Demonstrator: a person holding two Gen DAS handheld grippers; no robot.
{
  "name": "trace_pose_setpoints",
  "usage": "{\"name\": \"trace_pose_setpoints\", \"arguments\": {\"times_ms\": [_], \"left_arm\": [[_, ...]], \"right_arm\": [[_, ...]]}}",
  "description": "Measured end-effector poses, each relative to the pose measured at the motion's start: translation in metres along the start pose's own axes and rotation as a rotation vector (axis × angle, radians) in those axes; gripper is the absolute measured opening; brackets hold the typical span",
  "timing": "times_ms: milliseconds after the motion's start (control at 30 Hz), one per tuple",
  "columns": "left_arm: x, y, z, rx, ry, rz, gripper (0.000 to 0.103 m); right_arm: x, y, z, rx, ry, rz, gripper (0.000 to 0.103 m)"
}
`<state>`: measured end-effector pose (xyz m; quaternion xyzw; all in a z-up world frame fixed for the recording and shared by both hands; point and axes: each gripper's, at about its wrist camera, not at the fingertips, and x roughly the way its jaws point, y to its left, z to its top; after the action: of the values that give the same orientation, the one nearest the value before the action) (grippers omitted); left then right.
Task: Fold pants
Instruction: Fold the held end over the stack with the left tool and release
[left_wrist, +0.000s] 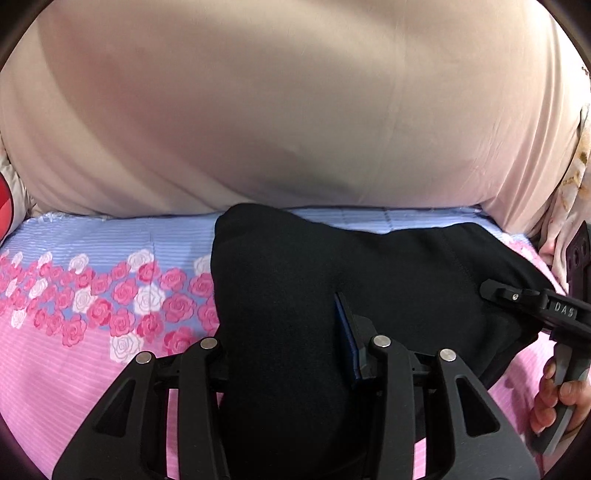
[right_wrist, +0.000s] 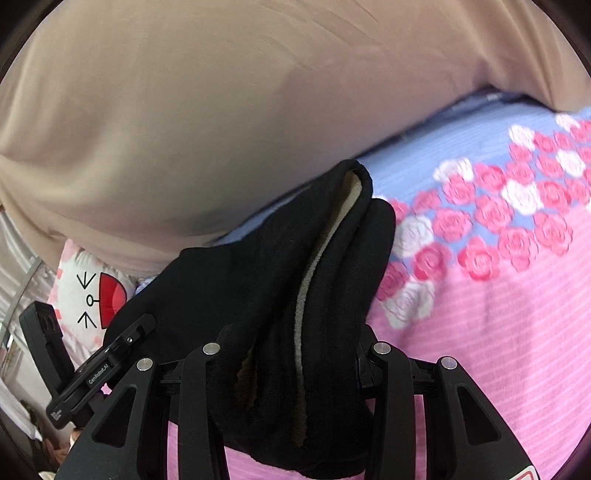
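The black pants (left_wrist: 369, 273) lie bunched on the bed's pink-and-blue rose-print sheet (left_wrist: 92, 295), just in front of a big beige pillow (left_wrist: 277, 110), their pale fleecy lining (right_wrist: 314, 258) showing along one fold. The left gripper (left_wrist: 288, 332) has its fingers partly closed on a thick wad of the black cloth, and the right gripper (right_wrist: 291, 354) likewise pinches a bundle of it. A white cartoon-face cushion (right_wrist: 88, 291) sits beside the pillow at the bed's edge.
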<state>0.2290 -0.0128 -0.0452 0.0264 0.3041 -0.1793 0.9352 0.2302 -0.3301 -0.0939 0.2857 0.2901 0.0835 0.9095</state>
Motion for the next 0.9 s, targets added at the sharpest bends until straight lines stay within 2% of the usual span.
{"name": "trace_pose_setpoints", "arguments": {"times_ms": [67, 133, 167, 200, 267, 367, 400, 433, 467, 500, 567, 633, 700, 733, 767, 800, 833, 900], "left_arm": [[0.003, -0.001, -0.004, 0.012, 0.006, 0.02, 0.045], [0.009, 0.001, -0.004, 0.006, 0.029, 0.024, 0.051], [0.011, 0.005, -0.004, -0.007, 0.038, 0.031, 0.059], [0.011, 0.009, -0.004, -0.022, 0.064, 0.053, 0.072], [0.004, 0.018, -0.002, -0.037, 0.086, 0.15, 0.089], [-0.029, 0.033, 0.008, -0.049, 0.063, 0.263, 0.088], [-0.041, 0.037, 0.016, -0.063, 0.043, 0.275, 0.089], [-0.053, 0.041, 0.03, -0.089, 0.017, 0.275, 0.089], [-0.059, 0.042, 0.041, -0.107, 0.005, 0.27, 0.09], [-0.06, 0.04, 0.058, -0.135, -0.007, 0.243, 0.092], [-0.047, 0.033, 0.079, -0.164, -0.004, 0.185, 0.094], [-0.011, 0.022, 0.088, -0.177, 0.065, 0.171, 0.095], [0.025, 0.016, 0.086, -0.18, 0.143, 0.171, 0.094], [0.046, 0.015, 0.079, -0.187, 0.178, 0.195, 0.094], [0.062, 0.016, 0.072, -0.178, 0.197, 0.229, 0.094], [0.075, 0.018, 0.064, -0.169, 0.214, 0.27, 0.096], [0.09, 0.026, 0.054, -0.173, 0.229, 0.272, 0.096], [0.095, 0.039, 0.045, -0.234, 0.237, 0.212, 0.097]], "right_arm": [[0.003, 0.0, -0.001, 0.0, 0.018, -0.022, 0.044], [0.006, 0.001, -0.002, 0.007, 0.033, -0.055, 0.058], [0.008, 0.0, -0.002, 0.02, 0.056, -0.073, 0.061], [0.009, -0.004, -0.001, 0.038, 0.071, -0.082, 0.069], [-0.001, -0.014, -0.003, 0.095, 0.091, -0.084, 0.07], [-0.043, -0.01, 0.004, 0.092, -0.016, -0.186, 0.069], [-0.062, 0.004, 0.011, 0.026, -0.085, -0.237, 0.057], [-0.067, 0.014, 0.015, -0.02, -0.101, -0.252, 0.033], [-0.068, 0.028, 0.022, -0.066, -0.099, -0.259, 0.025], [-0.063, 0.046, 0.031, -0.103, -0.094, -0.245, 0.021], [-0.046, 0.069, 0.039, -0.152, -0.079, -0.203, 0.02], [-0.007, 0.084, 0.045, -0.182, -0.031, -0.177, 0.02], [0.029, 0.08, 0.047, -0.168, 0.003, -0.177, 0.02], [0.043, 0.074, 0.047, -0.16, 0.008, -0.203, 0.02], [0.053, 0.066, 0.046, -0.153, 0.01, -0.241, 0.015], [0.064, 0.051, 0.044, -0.141, 0.014, -0.284, 0.004], [0.069, 0.041, 0.043, -0.131, 0.01, -0.29, 0.0], [0.066, 0.027, 0.041, -0.109, -0.015, -0.233, 0.0]]}}
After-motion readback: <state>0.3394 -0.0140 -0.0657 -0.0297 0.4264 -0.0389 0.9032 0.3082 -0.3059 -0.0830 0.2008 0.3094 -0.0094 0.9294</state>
